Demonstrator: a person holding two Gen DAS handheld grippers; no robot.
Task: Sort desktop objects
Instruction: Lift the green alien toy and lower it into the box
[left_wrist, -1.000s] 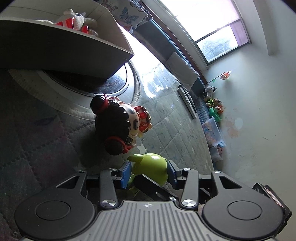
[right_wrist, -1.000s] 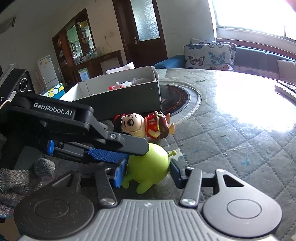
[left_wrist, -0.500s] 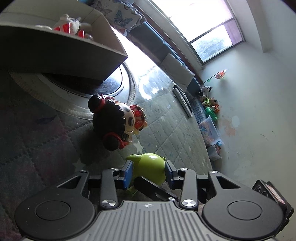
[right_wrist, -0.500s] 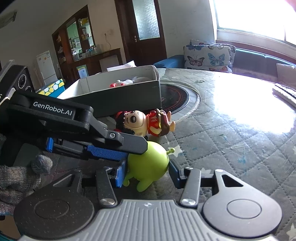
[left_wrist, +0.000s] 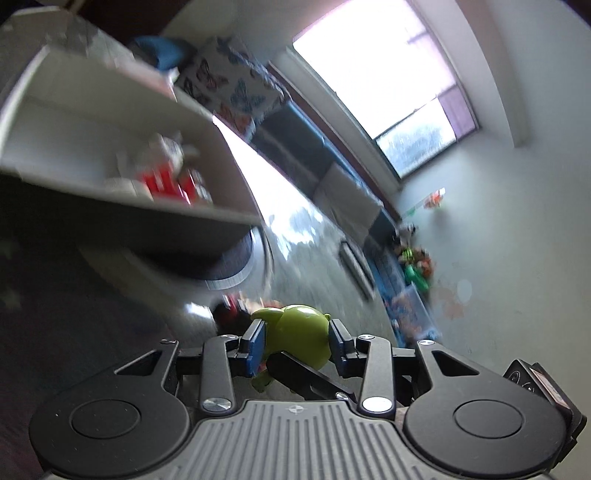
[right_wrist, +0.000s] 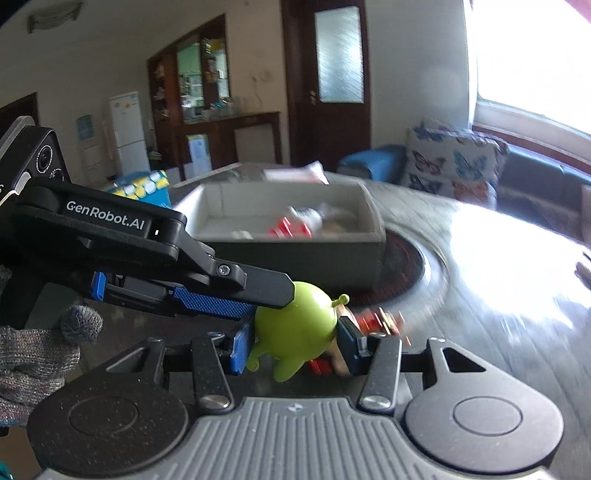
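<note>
1. Left wrist view: compared with a second ago, the green toy (left_wrist: 299, 338) has come up off the table (left_wrist: 317, 236) with both claws, and the grey box (left_wrist: 122, 206) now looms larger and nearer at the upper left. The doll (left_wrist: 231, 314) that stood in front of the toy is now below and behind it, mostly hidden and blurred.
2. In the same view the left claw (left_wrist: 296, 341) has its blue pads on either side of the toy's round body, pressing on it. It looks like a shared two-claw carry, probably because the smooth, rounded toy could slip from one grip.
3. Right wrist view: the right claw (right_wrist: 294, 341) is clamped on the same toy from its own side, with the left claw's finger crossing in over the top.
4. The toy is glossy lime green and egg-shaped, with stubby feet and a small antenna. It hangs clear of the table, in front of the box and not yet over it.
5. The box already holds a red-and-white toy (right_wrist: 295, 225), though blur hides its details, so the green one likely goes there.
</note>
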